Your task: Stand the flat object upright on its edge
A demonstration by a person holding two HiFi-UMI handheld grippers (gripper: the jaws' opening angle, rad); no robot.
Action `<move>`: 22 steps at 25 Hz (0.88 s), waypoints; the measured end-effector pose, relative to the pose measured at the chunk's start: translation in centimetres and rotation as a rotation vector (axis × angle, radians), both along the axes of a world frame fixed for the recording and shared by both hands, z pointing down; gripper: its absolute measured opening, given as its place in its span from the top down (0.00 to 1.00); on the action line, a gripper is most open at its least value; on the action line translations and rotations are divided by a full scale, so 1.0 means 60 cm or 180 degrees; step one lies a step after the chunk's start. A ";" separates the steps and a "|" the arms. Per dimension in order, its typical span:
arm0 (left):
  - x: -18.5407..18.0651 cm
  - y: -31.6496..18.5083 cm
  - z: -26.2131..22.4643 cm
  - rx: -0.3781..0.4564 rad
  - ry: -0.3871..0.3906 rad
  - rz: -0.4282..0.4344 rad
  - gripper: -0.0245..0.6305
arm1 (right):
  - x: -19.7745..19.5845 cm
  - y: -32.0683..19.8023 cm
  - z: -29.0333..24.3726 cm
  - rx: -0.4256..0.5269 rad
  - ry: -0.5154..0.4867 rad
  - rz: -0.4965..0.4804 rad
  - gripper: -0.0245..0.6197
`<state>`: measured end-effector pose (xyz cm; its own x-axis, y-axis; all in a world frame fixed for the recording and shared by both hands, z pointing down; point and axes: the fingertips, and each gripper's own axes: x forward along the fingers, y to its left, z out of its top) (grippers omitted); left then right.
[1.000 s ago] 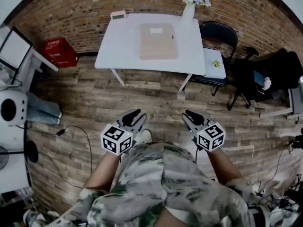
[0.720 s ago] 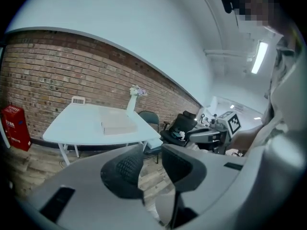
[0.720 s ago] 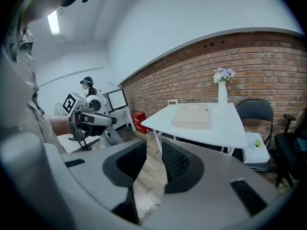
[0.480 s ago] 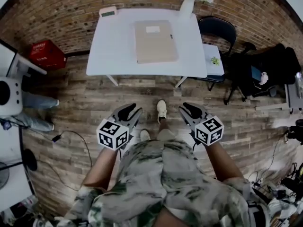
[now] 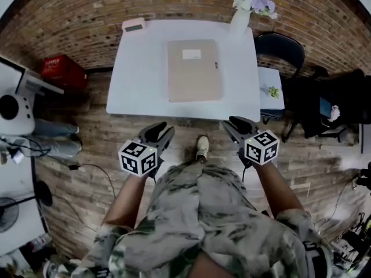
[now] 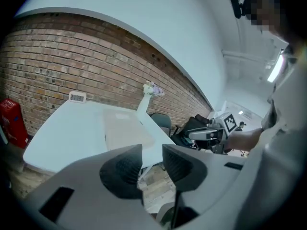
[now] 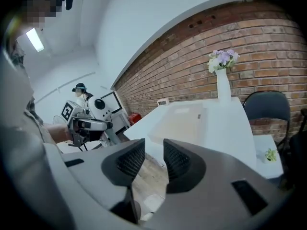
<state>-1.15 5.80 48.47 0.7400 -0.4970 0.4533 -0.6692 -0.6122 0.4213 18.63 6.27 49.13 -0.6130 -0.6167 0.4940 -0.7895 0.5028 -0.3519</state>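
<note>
Over on the left we've got a red box [image 5: 64, 73] on the plank floor [image 5: 87, 126], against the brick wall [image 5: 69, 10]. Next along is the white table [image 5: 139, 68], smooth and rectangular, with a small pale gadget [image 5: 134, 24] at its far left corner.

The flat object [image 5: 194, 69] is a matte beige rectangle with a pale label near its far end and a tiny dark mark on its right edge. It lies flat around the middle of the table, not up on its edge, and nothing is touching it. At the far right corner stands a slim white vase [image 5: 242, 21] with pale purple and white flowers, and right of the table is a black chair [image 5: 281, 48].

Now the tools. We hold both short of the table's near edge, over the floor, well apart from the flat object. The left gripper [image 5: 162, 131] has its dark ribbed pads [image 6: 120, 169] standing a narrow gap apart with only floor showing between them. The right gripper [image 5: 233, 124] is opening, its textured pads [image 7: 175, 162] also parted, with nothing pinched there either.
</note>
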 end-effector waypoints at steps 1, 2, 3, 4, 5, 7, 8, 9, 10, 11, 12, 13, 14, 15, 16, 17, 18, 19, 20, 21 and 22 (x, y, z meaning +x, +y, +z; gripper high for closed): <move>0.008 -0.024 0.002 -0.0015 -0.0012 -0.0025 0.78 | 0.010 -0.027 0.005 -0.0038 -0.0021 -0.0012 0.75; 0.016 -0.048 0.005 -0.0033 -0.0020 -0.0049 0.78 | 0.020 -0.052 0.011 -0.0084 -0.0052 -0.0015 0.75; 0.024 -0.070 0.008 -0.0052 -0.0028 -0.0072 0.77 | 0.029 -0.076 0.018 -0.0133 -0.0091 -0.0014 0.75; 0.030 -0.092 0.012 -0.0070 -0.0041 -0.0094 0.77 | 0.038 -0.099 0.024 -0.0179 -0.0129 -0.0016 0.74; 0.035 -0.111 0.017 -0.0087 -0.0061 -0.0120 0.77 | 0.047 -0.120 0.031 -0.0218 -0.0156 -0.0025 0.74; 0.042 -0.145 0.028 -0.0129 -0.0101 -0.0185 0.77 | 0.062 -0.157 0.045 -0.0279 -0.0176 -0.0066 0.73; 0.044 -0.160 0.034 -0.0155 -0.0112 -0.0225 0.77 | 0.068 -0.174 0.054 -0.0308 -0.0178 -0.0096 0.73; 0.046 -0.174 0.040 -0.0184 -0.0112 -0.0268 0.76 | 0.073 -0.190 0.063 -0.0337 -0.0180 -0.0127 0.72; 0.047 -0.187 0.046 -0.0218 -0.0105 -0.0309 0.76 | 0.078 -0.207 0.071 -0.0366 -0.0185 -0.0153 0.72; 0.049 -0.200 0.053 -0.0254 -0.0098 -0.0343 0.76 | 0.081 -0.224 0.080 -0.0397 -0.0195 -0.0168 0.71; 0.050 -0.212 0.060 -0.0294 -0.0096 -0.0364 0.76 | 0.084 -0.239 0.089 -0.0430 -0.0207 -0.0171 0.71; 0.051 -0.223 0.067 -0.0334 -0.0102 -0.0371 0.75 | 0.087 -0.253 0.097 -0.0467 -0.0221 -0.0165 0.71; 0.051 -0.235 0.074 -0.0371 -0.0112 -0.0370 0.75 | 0.088 -0.267 0.105 -0.0506 -0.0237 -0.0158 0.71; 0.050 -0.248 0.081 -0.0405 -0.0126 -0.0367 0.75 | 0.088 -0.281 0.113 -0.0546 -0.0253 -0.0155 0.71; 0.046 -0.262 0.089 -0.0437 -0.0142 -0.0365 0.75 | 0.086 -0.296 0.120 -0.0589 -0.0266 -0.0158 0.70; 0.042 -0.277 0.098 -0.0472 -0.0157 -0.0362 0.75 | 0.083 -0.311 0.129 -0.0636 -0.0273 -0.0162 0.70; 0.038 -0.291 0.109 -0.0512 -0.0171 -0.0353 0.74 | 0.081 -0.325 0.139 -0.0686 -0.0274 -0.0162 0.69; 0.035 -0.305 0.120 -0.0555 -0.0182 -0.0337 0.74 | 0.080 -0.338 0.149 -0.0737 -0.0271 -0.0153 0.68; 0.033 -0.319 0.132 -0.0595 -0.0192 -0.0313 0.74 | 0.080 -0.350 0.158 -0.0785 -0.0269 -0.0135 0.68; 0.030 -0.333 0.144 -0.0633 -0.0203 -0.0284 0.73 | 0.080 -0.362 0.166 -0.0828 -0.0271 -0.0111 0.68; 0.028 -0.347 0.155 -0.0670 -0.0216 -0.0255 0.73 | 0.080 -0.374 0.173 -0.0868 -0.0276 -0.0086 0.67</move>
<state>0.51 -15.01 57.76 0.6662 -0.4422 0.6006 -0.7433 -0.4593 0.4863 23.42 -16.18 59.52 -0.6745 -0.4512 0.5844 -0.7382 0.4007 -0.5427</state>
